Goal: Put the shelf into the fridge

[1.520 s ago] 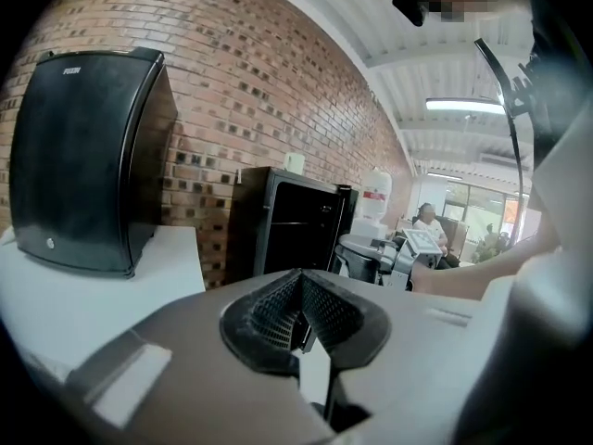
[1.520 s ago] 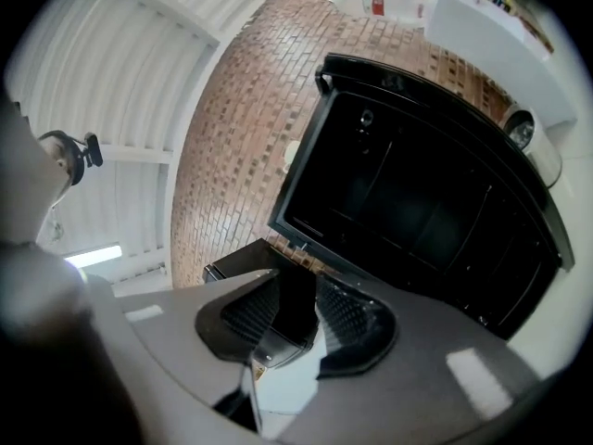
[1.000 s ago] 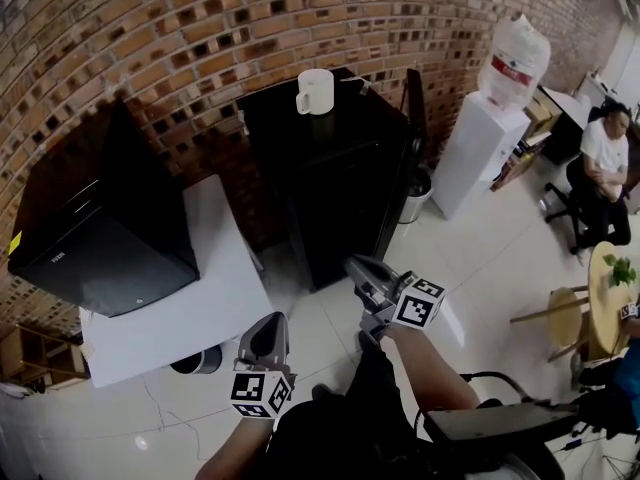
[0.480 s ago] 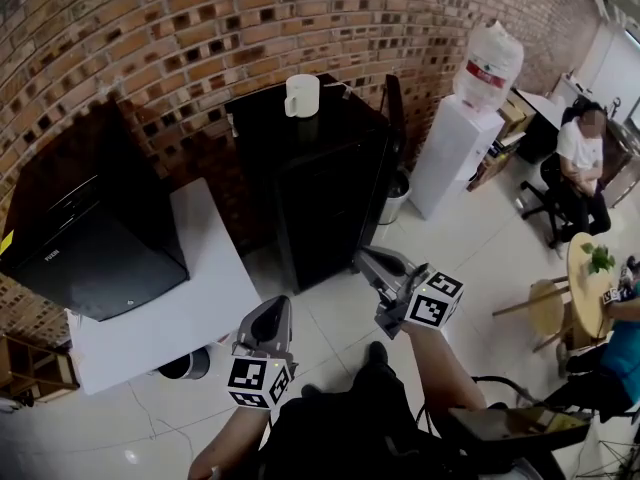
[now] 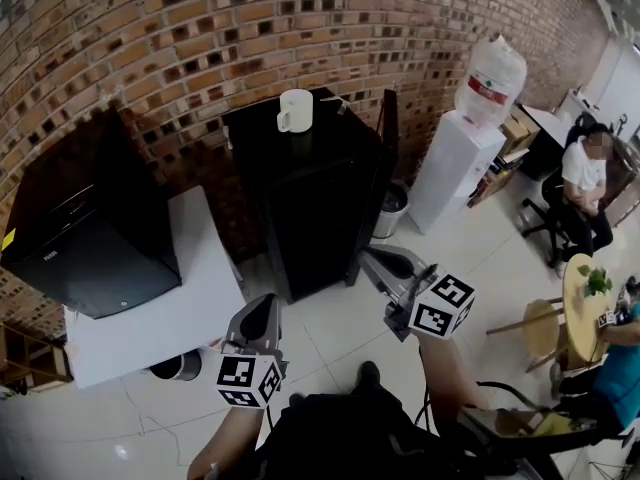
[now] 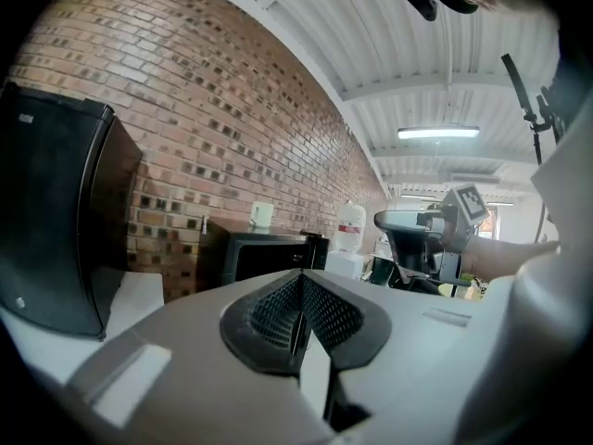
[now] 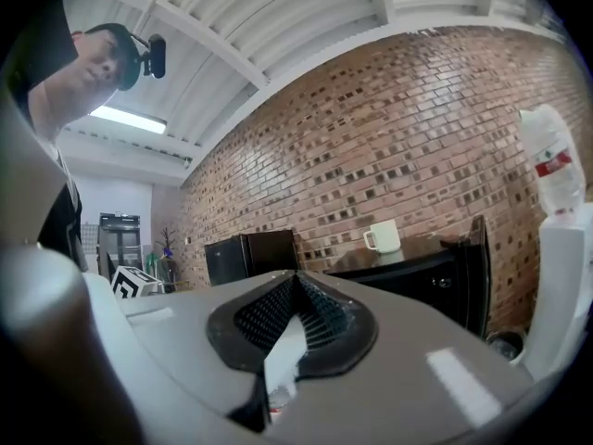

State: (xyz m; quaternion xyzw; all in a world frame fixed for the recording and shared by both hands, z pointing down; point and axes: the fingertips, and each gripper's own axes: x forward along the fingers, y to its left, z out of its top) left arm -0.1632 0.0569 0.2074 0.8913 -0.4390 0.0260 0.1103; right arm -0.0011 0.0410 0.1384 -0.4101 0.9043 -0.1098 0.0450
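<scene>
- My left gripper (image 5: 265, 310) has its jaws pressed together on nothing. My right gripper (image 5: 375, 260) is closed and empty too. Both hang above the floor in front of the black cabinet (image 5: 320, 198).
- I cannot pick out the shelf for certain. The likeliest thing is a thin dark panel (image 5: 388, 133) standing on edge against the cabinet's right side, above the bin (image 5: 392, 200).
- The black fridge (image 5: 90, 258) fills the left end of the white table (image 5: 200, 298), and its door looks closed.
- If that panel is the shelf, I judge it stiff, flat and smooth, perhaps glass, so it could slip or chip.
- I would pinch its two opposite edges, one gripper on each.
</scene>
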